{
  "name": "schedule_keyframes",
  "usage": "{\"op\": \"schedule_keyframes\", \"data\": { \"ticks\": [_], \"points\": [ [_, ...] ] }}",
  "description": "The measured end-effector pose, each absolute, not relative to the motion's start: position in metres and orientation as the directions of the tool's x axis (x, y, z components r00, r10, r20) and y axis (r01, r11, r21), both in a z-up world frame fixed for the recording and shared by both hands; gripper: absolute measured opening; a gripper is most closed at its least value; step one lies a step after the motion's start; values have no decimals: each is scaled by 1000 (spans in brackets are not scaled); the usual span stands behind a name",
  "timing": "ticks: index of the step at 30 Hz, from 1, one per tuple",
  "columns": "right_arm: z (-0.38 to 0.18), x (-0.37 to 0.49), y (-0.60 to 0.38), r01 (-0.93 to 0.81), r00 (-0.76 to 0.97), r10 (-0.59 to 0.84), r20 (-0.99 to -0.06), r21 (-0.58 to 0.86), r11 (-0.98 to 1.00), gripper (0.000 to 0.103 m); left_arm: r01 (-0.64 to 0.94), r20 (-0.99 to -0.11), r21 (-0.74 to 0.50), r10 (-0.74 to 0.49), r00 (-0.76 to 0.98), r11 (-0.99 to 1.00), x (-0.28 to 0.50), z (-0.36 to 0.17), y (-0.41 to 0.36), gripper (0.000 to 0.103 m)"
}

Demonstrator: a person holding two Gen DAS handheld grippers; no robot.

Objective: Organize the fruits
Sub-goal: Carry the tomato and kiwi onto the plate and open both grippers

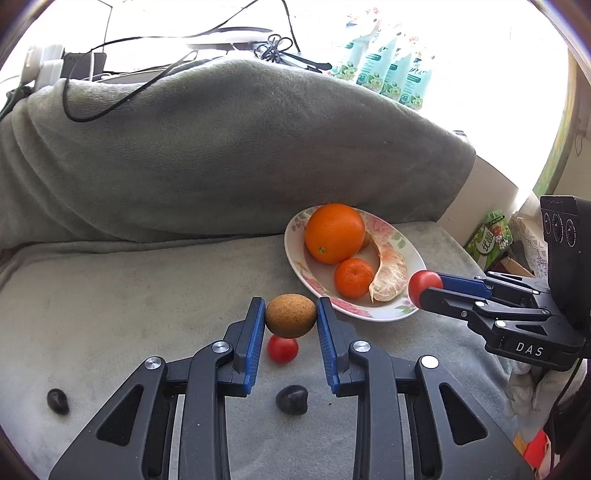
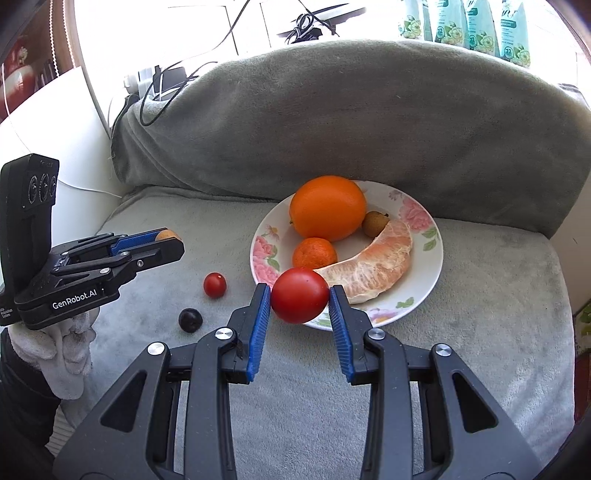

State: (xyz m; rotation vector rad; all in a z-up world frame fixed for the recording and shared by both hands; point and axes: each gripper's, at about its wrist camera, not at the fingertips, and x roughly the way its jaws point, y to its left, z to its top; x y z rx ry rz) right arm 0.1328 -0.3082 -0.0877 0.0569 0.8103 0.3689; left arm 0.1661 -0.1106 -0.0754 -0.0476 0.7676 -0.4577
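Observation:
My left gripper [image 1: 291, 315] is shut on a brown kiwi [image 1: 291, 315] and holds it above the grey cushion, left of the floral plate [image 1: 295, 254]. My right gripper [image 2: 300, 295] is shut on a red tomato [image 2: 300, 295] at the plate's [image 2: 432, 266] near rim. The plate holds a big orange [image 2: 328, 207], a mandarin [image 2: 314, 253], a peeled pomelo segment [image 2: 373, 266] and a small brown fruit [image 2: 375, 223]. A small red tomato [image 2: 215, 284] and a dark plum [image 2: 190, 320] lie on the cushion. In the left wrist view another dark fruit [image 1: 58, 401] lies at the far left.
A grey blanket-covered backrest [image 1: 221, 155] rises right behind the plate. Cables [image 1: 110, 107] and a power strip [image 1: 44, 68] lie on top of it at the back. Green tissue packs [image 2: 476, 26] stand at the back right. The cushion's right edge drops off toward boxes [image 1: 491, 236].

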Motion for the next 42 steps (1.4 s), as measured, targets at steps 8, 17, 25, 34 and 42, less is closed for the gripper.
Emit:
{"op": "schedule_keyframes", "data": {
  "ticks": [8,17,25,34,42],
  "points": [
    [-85,146,-331,-265,647,316,-694,185,947,34,412,-670,-205,-434,603,888,177,-80,-138,27],
    [-85,170,-342,-252,648,314,-694,194,948,34,431,-677,-194,-438,591,881,186,-81,-159,27],
    [-90,191,-343,-244,641,314,-701,201,949,34,448,-687,-181,-438,580,876,190,-85,-172,27],
    [-95,200,-341,-240,635,313,-706,205,949,34,460,-692,-173,-440,572,871,195,-86,-181,27],
    [-97,205,-338,-244,631,315,-708,205,948,34,468,-690,-172,-446,571,867,196,-86,-185,27]
  ]
}}
